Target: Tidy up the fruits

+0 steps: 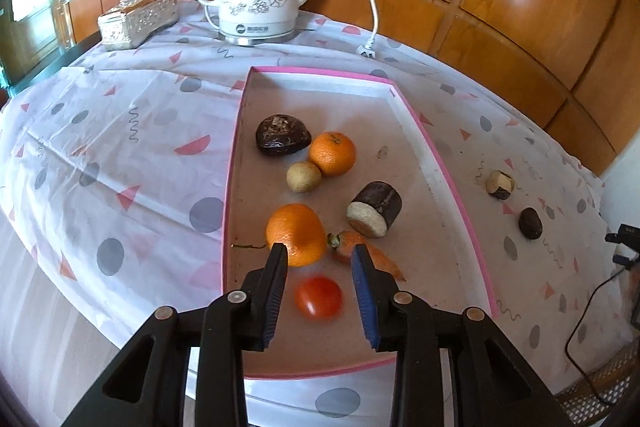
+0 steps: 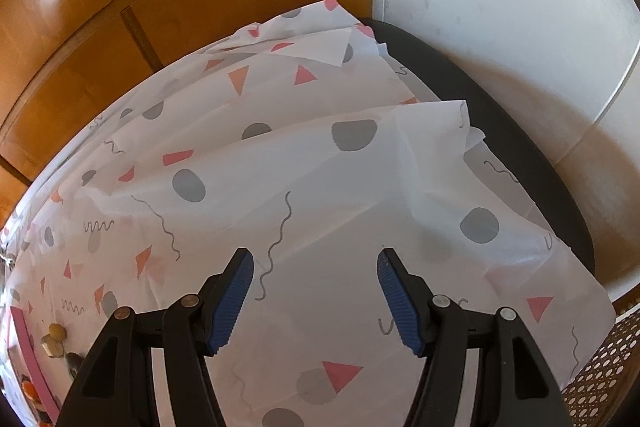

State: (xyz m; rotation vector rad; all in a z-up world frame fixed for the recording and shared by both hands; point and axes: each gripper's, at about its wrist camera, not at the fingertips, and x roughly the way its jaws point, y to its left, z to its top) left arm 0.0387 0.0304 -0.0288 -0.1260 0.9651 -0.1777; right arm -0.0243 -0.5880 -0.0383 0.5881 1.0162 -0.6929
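A pink-rimmed tray (image 1: 236, 155) lies on the patterned tablecloth. It holds a large orange (image 1: 294, 231), a small orange (image 1: 333, 153), a dark brown fruit (image 1: 282, 135), a small yellowish fruit (image 1: 303, 177), a dark cut cylinder (image 1: 374, 209), a carrot (image 1: 384, 261) and a red tomato (image 1: 319, 297). My left gripper (image 1: 319, 249) hangs over the tray's near end. The tomato lies between its jaws with a gap on each side, so it is open. On the cloth right of the tray lie a small cut piece (image 1: 500, 185) and a dark round fruit (image 1: 530, 223). My right gripper (image 2: 315, 251) is open over bare cloth, holding nothing.
A white electric kettle (image 1: 256, 3) with its cord and plug (image 1: 366, 49) and a tissue box (image 1: 138, 19) stand at the back against the wooden wall. The cloth's folded edge (image 2: 440, 115) overhangs the dark table end. A wicker surface (image 2: 600, 367) sits below right.
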